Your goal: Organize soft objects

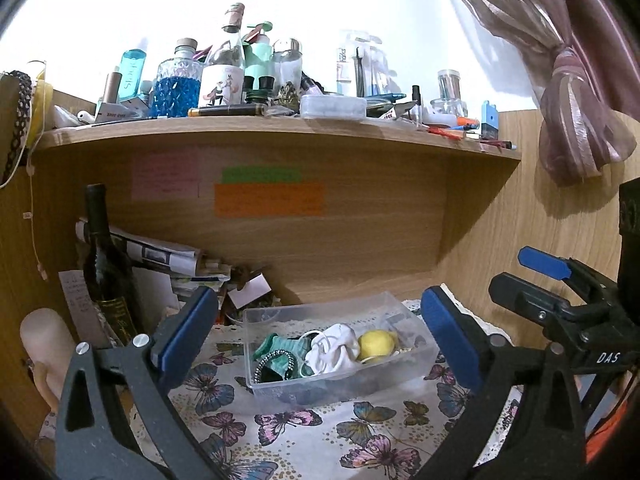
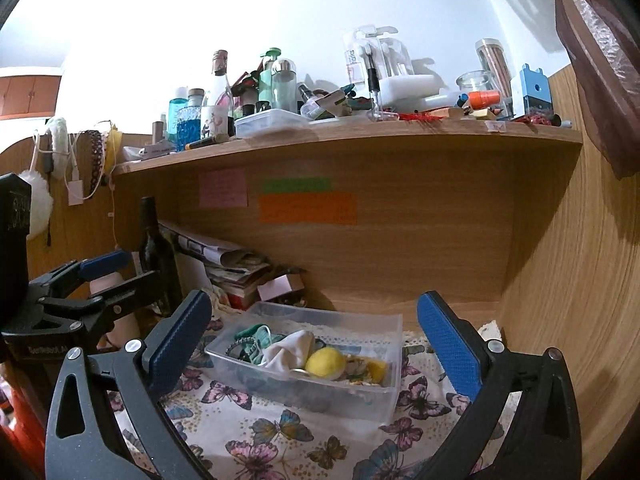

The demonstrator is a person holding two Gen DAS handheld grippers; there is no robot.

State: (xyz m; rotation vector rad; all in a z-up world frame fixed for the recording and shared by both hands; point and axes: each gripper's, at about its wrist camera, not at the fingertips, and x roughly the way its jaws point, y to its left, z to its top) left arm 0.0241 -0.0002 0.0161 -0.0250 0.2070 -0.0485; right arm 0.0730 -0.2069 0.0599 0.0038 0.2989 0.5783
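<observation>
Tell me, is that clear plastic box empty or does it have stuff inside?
Not empty: the clear plastic box holds a yellow ball, white cloth and green fabric.

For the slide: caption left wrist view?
Open left gripper faces clear bin holding white cloth and yellow ball.

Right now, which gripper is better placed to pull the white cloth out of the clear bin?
Left, marginally. The white cloth sits nearly centred between the open left gripper; for the open right gripper it lies left of centre in the clear bin, beside the yellow ball.
</observation>
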